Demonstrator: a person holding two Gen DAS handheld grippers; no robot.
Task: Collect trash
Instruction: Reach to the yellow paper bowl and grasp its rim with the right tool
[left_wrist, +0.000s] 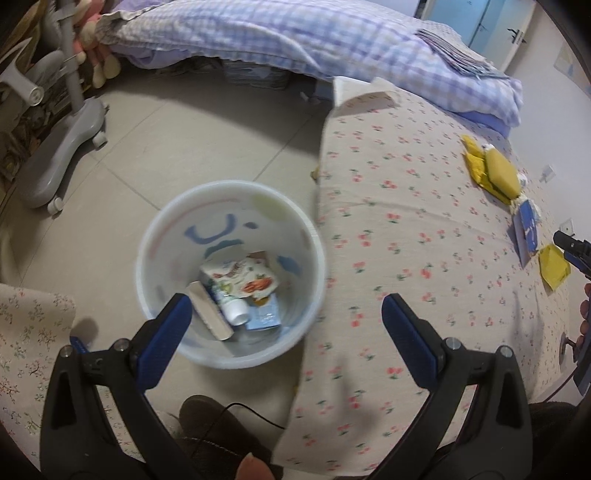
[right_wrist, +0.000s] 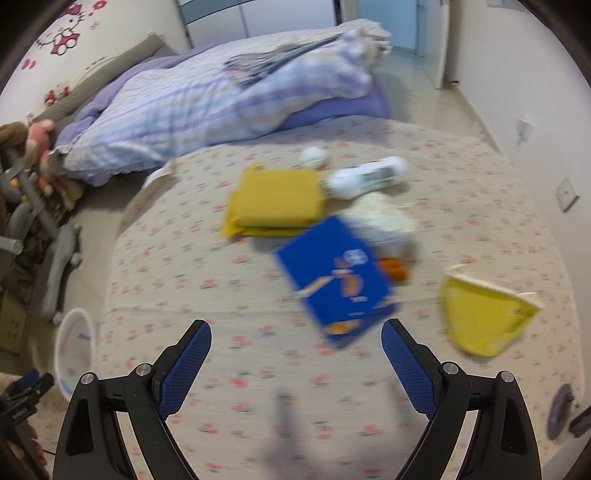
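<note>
A white trash bin stands on the floor beside the bed and holds a white bottle, a printed wrapper and a blue packet. My left gripper is open and empty, above the bin's near rim. My right gripper is open and empty over the floral bedsheet. In the right wrist view a blue box lies just ahead of it, with a yellow wrapper to the right, a yellow pack, a white bottle and crumpled paper farther back.
A checked purple duvet is heaped at the head of the bed. A grey wheeled stand stands on the tiled floor left of the bin. Plush toys sit at the far left. The bin also shows at the lower left of the right wrist view.
</note>
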